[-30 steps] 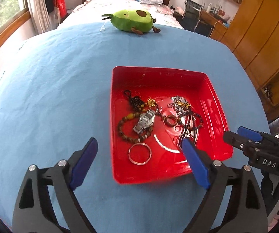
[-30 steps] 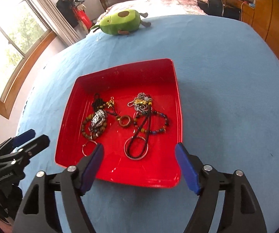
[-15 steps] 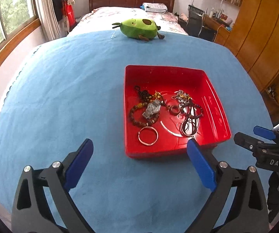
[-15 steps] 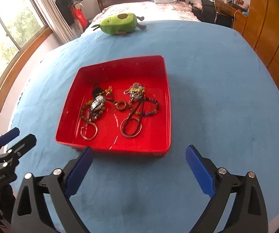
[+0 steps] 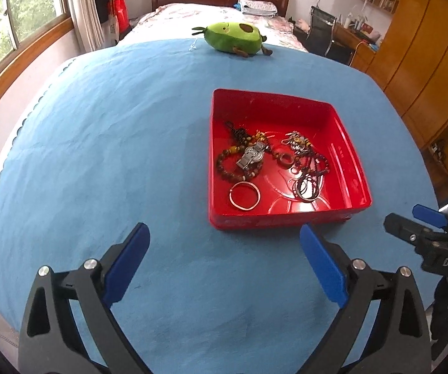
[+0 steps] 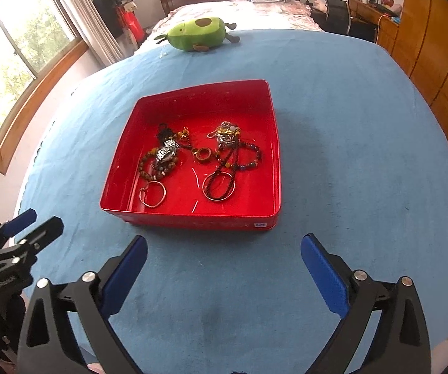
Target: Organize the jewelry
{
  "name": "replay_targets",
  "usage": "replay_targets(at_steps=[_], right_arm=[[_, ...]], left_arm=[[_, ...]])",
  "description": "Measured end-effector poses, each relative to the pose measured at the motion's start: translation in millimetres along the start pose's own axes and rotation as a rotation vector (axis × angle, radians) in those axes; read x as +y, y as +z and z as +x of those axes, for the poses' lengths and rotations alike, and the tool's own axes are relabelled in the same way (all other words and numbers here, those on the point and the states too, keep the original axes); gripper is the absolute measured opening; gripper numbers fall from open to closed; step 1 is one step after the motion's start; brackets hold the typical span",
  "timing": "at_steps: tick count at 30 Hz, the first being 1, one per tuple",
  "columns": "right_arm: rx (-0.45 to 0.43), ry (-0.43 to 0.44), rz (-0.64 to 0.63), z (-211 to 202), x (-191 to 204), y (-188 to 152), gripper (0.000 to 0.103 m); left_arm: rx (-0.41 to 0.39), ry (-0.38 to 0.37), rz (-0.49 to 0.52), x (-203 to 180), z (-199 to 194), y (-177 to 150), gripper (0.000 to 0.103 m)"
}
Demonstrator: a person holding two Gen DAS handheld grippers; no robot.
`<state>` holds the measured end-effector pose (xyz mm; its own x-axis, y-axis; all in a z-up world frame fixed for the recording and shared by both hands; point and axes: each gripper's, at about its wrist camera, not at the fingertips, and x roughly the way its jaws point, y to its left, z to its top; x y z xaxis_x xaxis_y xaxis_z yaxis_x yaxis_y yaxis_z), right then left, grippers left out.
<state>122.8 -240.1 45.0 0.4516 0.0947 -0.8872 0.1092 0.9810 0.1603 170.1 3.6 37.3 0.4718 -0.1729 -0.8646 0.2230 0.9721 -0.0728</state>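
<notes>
The blue cloth covers the whole table, and more of its near part is visible now than one second ago, because both grippers have drawn back from the tray. The green avocado plush toy lies at the far edge of the cloth, in the same place as before. The red tray stands in the middle of the cloth; earlier its near rim was between the blue fingers of each gripper in the pictures, and now it lies fully beyond the fingertips, apart from them. The left gripper is spread wide with only cloth between its fingers; its jaws have opened a little more during the last second. The right gripper is also spread wide and empty, and its jaws have just been opening, more clearly than the left ones. In the left wrist view the right gripper shows at the right edge, and in the right wrist view the left gripper shows at the left edge. The jewelry lies all inside the tray and has not shifted: a beaded bracelet with a metal watch across it on the left side, a dark cord necklace with beads on the right side, a thin metal bangle near the front wall, and a small brown ring in the middle.
</notes>
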Motion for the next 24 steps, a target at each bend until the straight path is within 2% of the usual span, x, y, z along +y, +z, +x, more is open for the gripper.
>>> replay_targets(at_steps=[24], right_arm=[[0.028,0.012,-0.001,13,0,6,0.099]], left_arm=[[0.036,-0.004,0.003,1,17,7,0.096]])
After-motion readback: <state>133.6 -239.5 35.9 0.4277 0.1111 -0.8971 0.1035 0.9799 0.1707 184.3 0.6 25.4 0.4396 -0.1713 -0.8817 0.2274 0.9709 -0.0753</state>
